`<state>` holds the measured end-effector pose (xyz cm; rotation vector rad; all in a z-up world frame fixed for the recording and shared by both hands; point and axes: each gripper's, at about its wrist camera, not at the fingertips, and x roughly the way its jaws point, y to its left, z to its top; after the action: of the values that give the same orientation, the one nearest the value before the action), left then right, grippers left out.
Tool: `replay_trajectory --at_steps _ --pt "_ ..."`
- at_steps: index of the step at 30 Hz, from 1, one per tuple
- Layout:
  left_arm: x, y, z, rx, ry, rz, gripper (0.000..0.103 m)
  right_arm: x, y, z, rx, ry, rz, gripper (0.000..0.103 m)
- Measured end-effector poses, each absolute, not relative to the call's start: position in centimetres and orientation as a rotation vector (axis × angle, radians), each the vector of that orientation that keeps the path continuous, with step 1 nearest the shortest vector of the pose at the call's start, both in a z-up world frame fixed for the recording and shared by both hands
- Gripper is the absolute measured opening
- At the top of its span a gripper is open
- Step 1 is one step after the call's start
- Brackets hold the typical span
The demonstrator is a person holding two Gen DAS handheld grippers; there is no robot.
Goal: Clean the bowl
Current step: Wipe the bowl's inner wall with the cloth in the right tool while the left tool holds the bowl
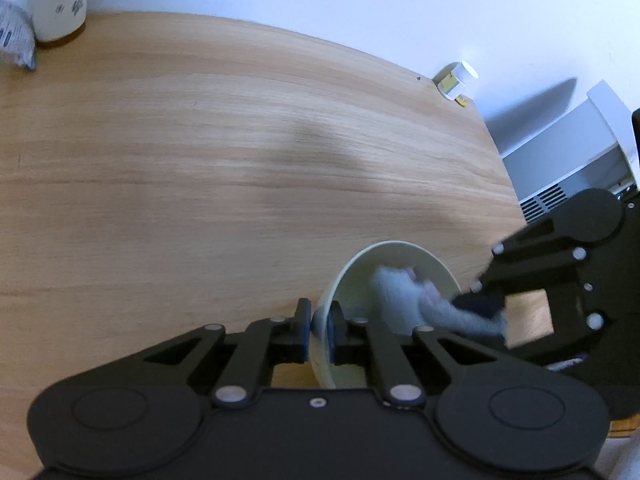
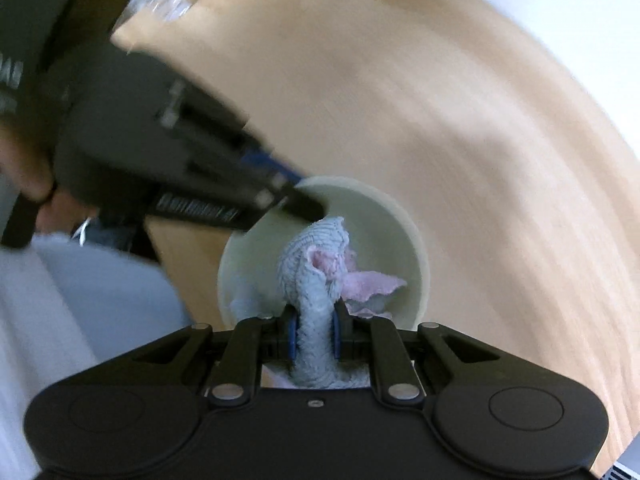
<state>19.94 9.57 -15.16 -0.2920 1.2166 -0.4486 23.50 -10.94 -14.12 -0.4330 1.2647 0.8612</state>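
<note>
While a pale wood desk (image 1: 200, 152) fills most of both views, a white wall (image 1: 360, 0) runs behind its far edge, and a white unit with a vent grille (image 1: 568, 168) stands past its 3 o'clock end. In the left wrist view a cream canister (image 1: 60, 0) printed with dark stars and lines of print too small to read stands at 11 o'clock, with a crinkled packet (image 1: 14, 40) just beside it. A small white-capped jar (image 1: 458, 80) sits at the desk's far edge near 1 o'clock.

The bowl (image 1: 352, 276), pale green-white, is tipped on its side near the desk's front edge. The left hand-held gripper (image 1: 319, 326) is clamped on the bowl's rim, one blue pad outside the wall and one inside. From 3 o'clock in that view the right hand-held gripper (image 1: 486, 308) reaches in, pinched tight on a grey-blue cloth (image 1: 404, 292) with pink patches.

In the right wrist view the cloth (image 2: 316, 264) is squeezed between that gripper's (image 2: 314, 338) blue pads, and its bunched end sits inside the bowl (image 2: 400, 240). The left hand-held gripper (image 2: 296, 196) enters from 10 o'clock and holds the rim at 11 o'clock. White lettering on its body is too blurred to read.
</note>
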Motion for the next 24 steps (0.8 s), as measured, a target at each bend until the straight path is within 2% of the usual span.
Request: replay_trajectory --at_steps 4,10,19,24 --pt "19.9 9.5 -15.1 -0.291 1.215 -0.445 0.008 22.9 -9.6 -15.8 -0.503 1.184 0.843 0.017" --pt "20.1 8.7 -14.9 -0.256 1.187 -0.418 0.008 22.8 -8.7 -17.5 -0.564 1.243 0.900 0.018" --pt "20.7 6.2 -14.7 -0.150 1.163 -0.437 0.009 24.5 -8.5 -17.3 -0.546 1.480 0.980 0.020" --pt "20.7 5.3 -14.5 -0.097 1.159 -0.437 0.009 25.3 -9.8 -16.2 -0.435 1.531 1.011 0.020"
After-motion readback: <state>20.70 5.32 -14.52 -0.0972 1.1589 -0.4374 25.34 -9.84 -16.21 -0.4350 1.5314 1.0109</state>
